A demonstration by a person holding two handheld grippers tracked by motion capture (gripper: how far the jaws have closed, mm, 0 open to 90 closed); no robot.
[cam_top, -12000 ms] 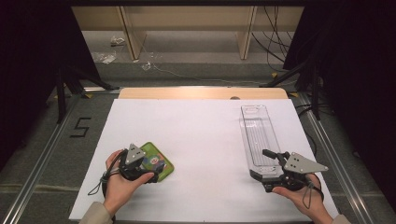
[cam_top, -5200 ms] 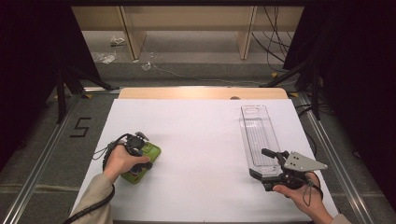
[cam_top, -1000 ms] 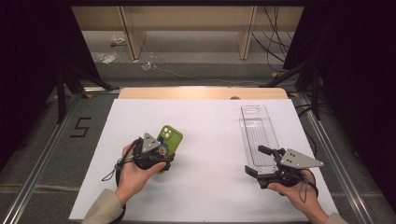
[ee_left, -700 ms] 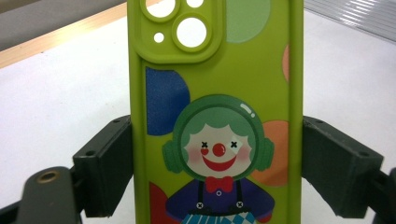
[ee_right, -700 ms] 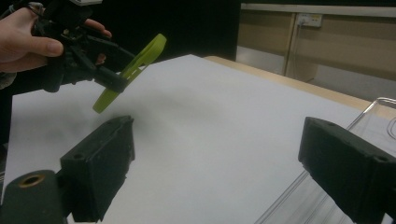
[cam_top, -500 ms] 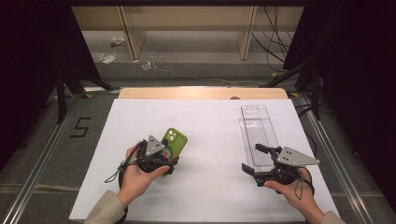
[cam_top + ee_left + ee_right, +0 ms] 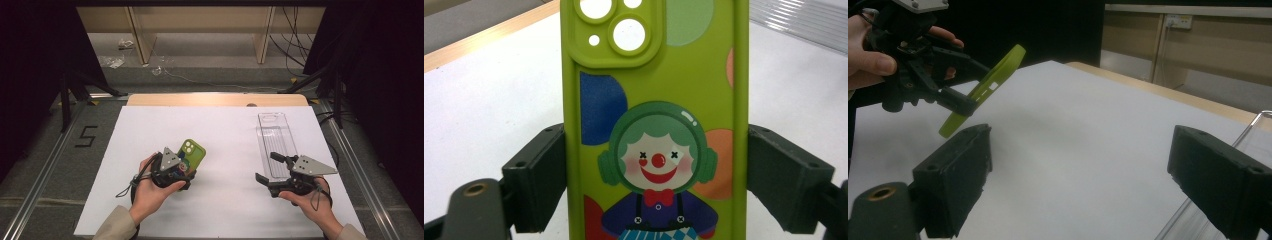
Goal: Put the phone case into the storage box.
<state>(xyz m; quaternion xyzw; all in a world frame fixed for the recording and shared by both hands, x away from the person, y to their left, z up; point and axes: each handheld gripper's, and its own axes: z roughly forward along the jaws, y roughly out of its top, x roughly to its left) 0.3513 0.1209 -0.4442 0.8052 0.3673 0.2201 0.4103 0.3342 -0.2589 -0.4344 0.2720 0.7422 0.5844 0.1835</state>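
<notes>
**Green phone case clamped in left tongs, right tongs apart**

Left tongs [image 7: 186,172], lower left of centre in the high view, clamped on a green phone case [image 7: 191,154]. Case lifted off the white desk [image 7: 225,130], tilted, camera cut-out end pointing toward the upper right of the frame. In the left gripper view, case [image 7: 654,125] upright through the middle of the frame, back side facing the camera: 3 round lens openings plus smaller holes at the top, a clown figure with green hair, red nose and red bow tie below, coloured discs around it. Black pads [image 7: 536,175] pressed against both long edges of the case, 1 at the left of the frame, 1 at the right.

Right tongs [image 7: 266,169], lower right in the high view, spread wide with nothing between them. Held just beside the near end of a clear plastic tray [image 7: 274,132], long and narrow, lying flat on the desk at the right. In the right gripper view, 2 black pads [image 7: 955,175] well apart at lower left and lower right, bare desk [image 7: 1073,150] between; tray edge [image 7: 1248,127] at the far right; left tongs [image 7: 968,85] with the case [image 7: 985,90] seen edge-on, slanted, in the upper left. Well apart from each other, the 2 tongs.
</notes>
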